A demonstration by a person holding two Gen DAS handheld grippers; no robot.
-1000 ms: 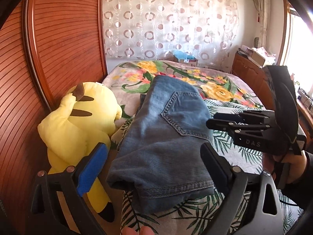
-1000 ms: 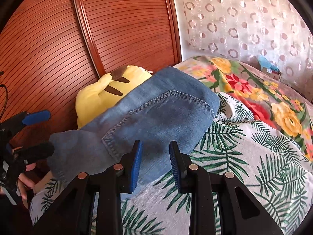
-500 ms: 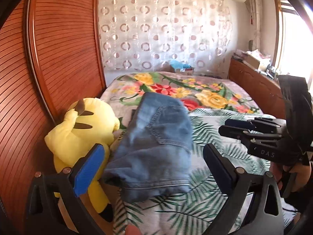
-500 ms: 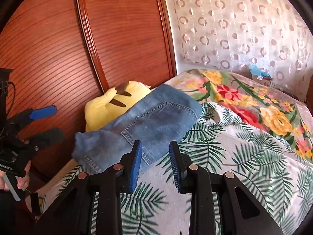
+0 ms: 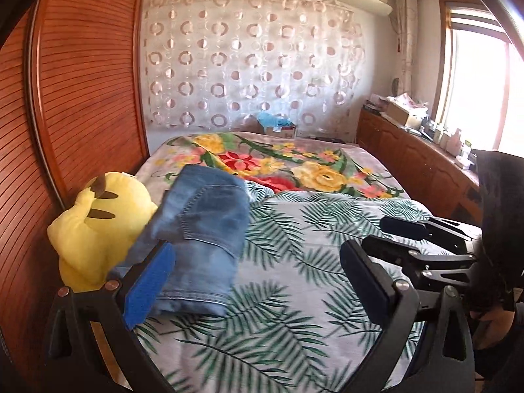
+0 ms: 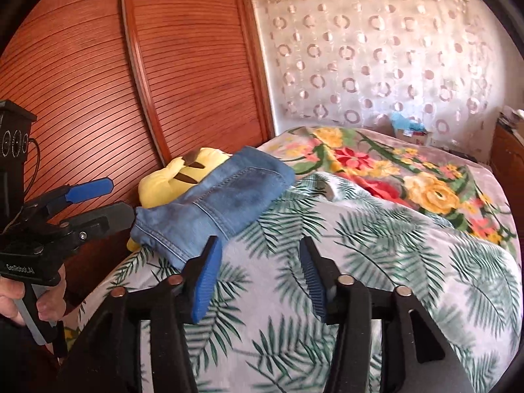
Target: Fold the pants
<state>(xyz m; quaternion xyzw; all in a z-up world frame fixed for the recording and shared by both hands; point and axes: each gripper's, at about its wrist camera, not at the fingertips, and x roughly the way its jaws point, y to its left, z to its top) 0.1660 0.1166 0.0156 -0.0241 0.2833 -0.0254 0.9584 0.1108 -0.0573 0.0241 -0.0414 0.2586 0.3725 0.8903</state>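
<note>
**Jeans lie folded at the left edge, both grippers clear of them**

Jeans (image 5: 199, 239) sit as a compact folded bundle on the left side of the bed (image 5: 327, 262), on the palm-print cover, pressed against a yellow plush toy (image 5: 98, 229) that leans on the slatted wooden wardrobe (image 5: 82, 98). The bundle's long axis runs from the near left edge of the bed away toward the floral blanket (image 5: 294, 167), hem end nearest the cameras.

From the left gripper (image 5: 252, 278) the jeans lie ahead and to the left, partly behind its blue left pad; its jaws stand wide apart with nothing between them. The right gripper (image 6: 258, 278) sees the bundle ahead and further left, past its left pad; its jaws have just been opening and are now parted, with only bedcover between them. The left gripper appears the nearer of the two, so any further touch-up would probably fall to it, though the fold looks finished.

Only the right wrist view shows the person's hand (image 6: 19, 301) holding the left tool near the bed's left edge. Only the left wrist view shows the window (image 5: 475, 82), the sideboard (image 5: 409, 150) and the right tool's pads from the side, parted and above the cover.
</note>
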